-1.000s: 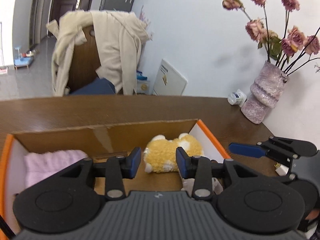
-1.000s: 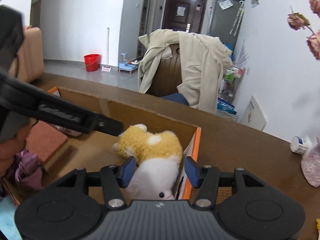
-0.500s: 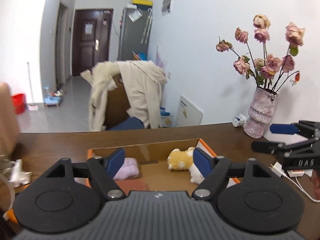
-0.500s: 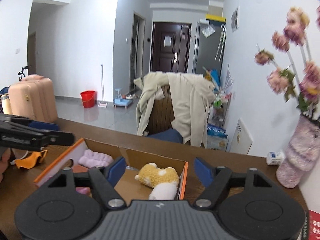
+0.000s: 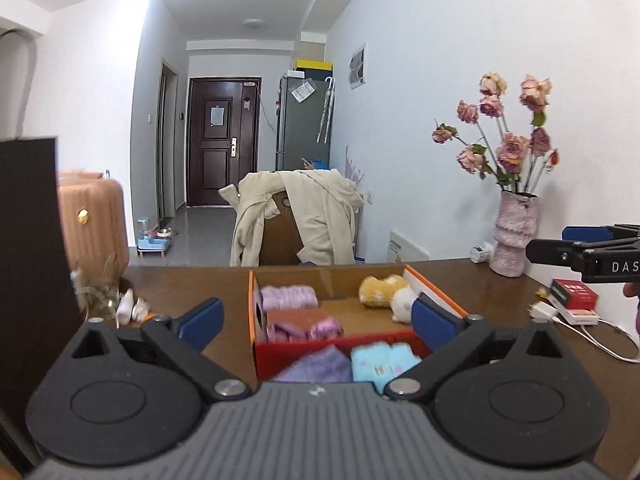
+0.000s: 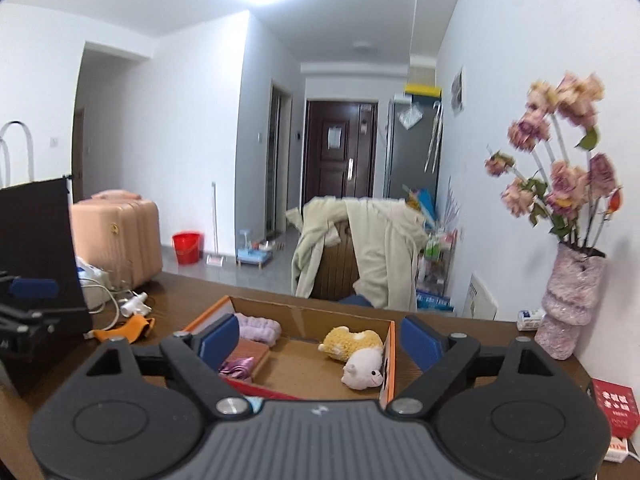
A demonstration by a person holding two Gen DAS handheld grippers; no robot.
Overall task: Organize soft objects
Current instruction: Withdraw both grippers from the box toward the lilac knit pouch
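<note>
Orange-rimmed cardboard, the box (image 5: pixel 436 296) sits on the brown table (image 5: pixel 192 280) in front of both claws, and I judge it is the bin for the soft things, since several lie sorted in it. Going left to right: the left gripper (image 5: pixel 316 322) hangs back from the box with its jaws spread wide and nothing between them, likely because it has nothing to carry; inside the box a lilac roll (image 5: pixel 289 297) lies at the far left, a pink bundle (image 5: pixel 308 328) nearer, then a yellow plush (image 6: pixel 352 343) and a white plush (image 6: pixel 363 374) touching each other against the right wall, both fluffy and lying on their sides. A blue cloth (image 5: pixel 386 362) and a purple cloth (image 5: pixel 316 366) lie just before the box. The right gripper (image 6: pixel 320 338) is likewise gaping, empty, and held clear of the box
</note>
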